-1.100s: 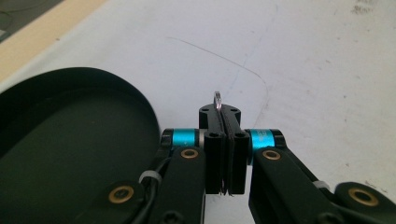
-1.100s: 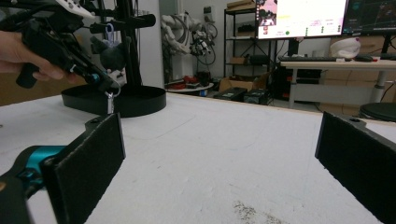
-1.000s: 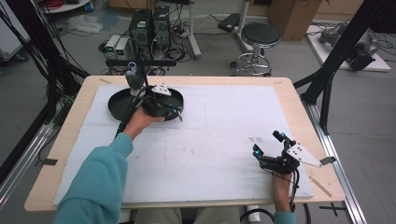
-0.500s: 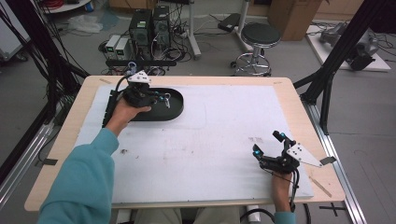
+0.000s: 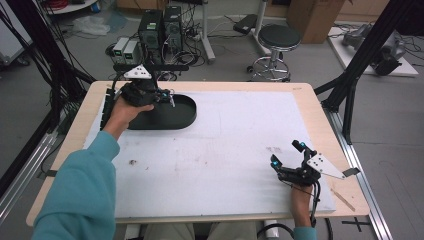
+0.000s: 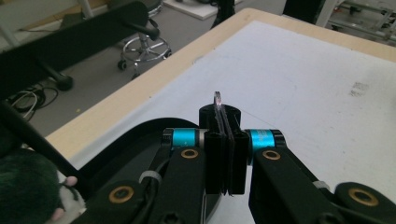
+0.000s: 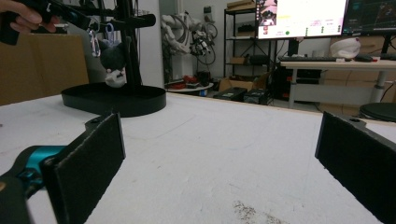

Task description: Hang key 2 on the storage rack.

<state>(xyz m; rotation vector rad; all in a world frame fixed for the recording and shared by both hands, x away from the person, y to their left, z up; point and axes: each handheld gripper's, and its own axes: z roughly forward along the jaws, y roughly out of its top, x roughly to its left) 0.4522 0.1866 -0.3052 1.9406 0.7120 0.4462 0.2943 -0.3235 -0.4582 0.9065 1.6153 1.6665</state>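
Observation:
A black stand with an oval base (image 5: 170, 118) and a crossbar (image 5: 150, 67) occupies the table's far left. Over the base, my left gripper (image 5: 168, 98) is shut on a thin key ring (image 6: 217, 99). A dark grey and white plush toy (image 7: 113, 58) dangles from that ring just beside the crossbar (image 7: 135, 21); I cannot tell whether the ring sits on the bar. The plush's fur (image 6: 23, 186) shows at the lower left of the left gripper view. Near the front right of the table, my right gripper (image 5: 286, 153) rests open and holds nothing.
A white mat (image 5: 240, 145) covers the wooden table (image 5: 320, 107). Small dark specks (image 5: 132, 162) lie on the mat at the front left. A stool (image 5: 277, 37) and computer boxes (image 5: 160, 25) stand on the floor beyond the far edge.
My left hand has lifted from above the base and moved left and farther away, up beside the crossbar. The right gripper has stayed put.

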